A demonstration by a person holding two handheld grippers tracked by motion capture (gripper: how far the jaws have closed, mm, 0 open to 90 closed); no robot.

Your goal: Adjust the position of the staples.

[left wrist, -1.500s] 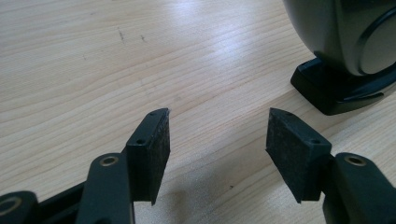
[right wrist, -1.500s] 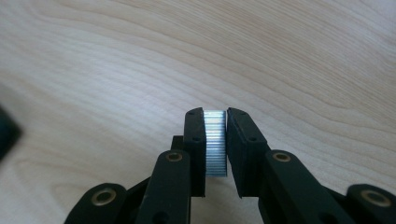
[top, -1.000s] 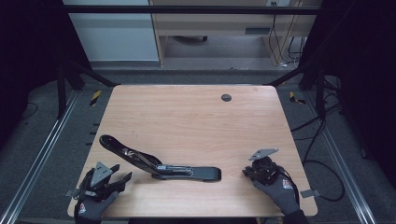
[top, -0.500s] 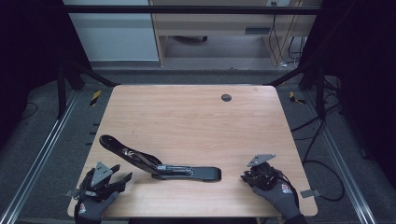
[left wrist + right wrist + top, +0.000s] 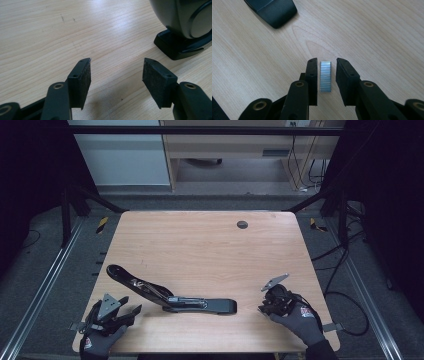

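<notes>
A black stapler (image 5: 170,296) lies swung open on the wooden table (image 5: 200,250), its arm raised toward the left. A short silver strip of staples (image 5: 325,77) lies flat on the table between the jaws of my right gripper (image 5: 326,60). Those jaws have just been opening, and a thin gap shows on each side of the strip, so this gripper is open. In the high view my right gripper (image 5: 262,307) sits right of the stapler's base. My left gripper (image 5: 131,311) rests at the front left, open and empty (image 5: 117,61), with the stapler's end (image 5: 185,25) just ahead to the right.
A small dark round hole (image 5: 242,224) sits near the table's far edge. The stapler's rounded tip (image 5: 274,10) lies ahead and left of the right gripper. Cables (image 5: 345,265) trail on the floor to the right, and a metal frame surrounds the table.
The right hand has shifted only slightly at the front right. The left hand and the stapler have kept still.
</notes>
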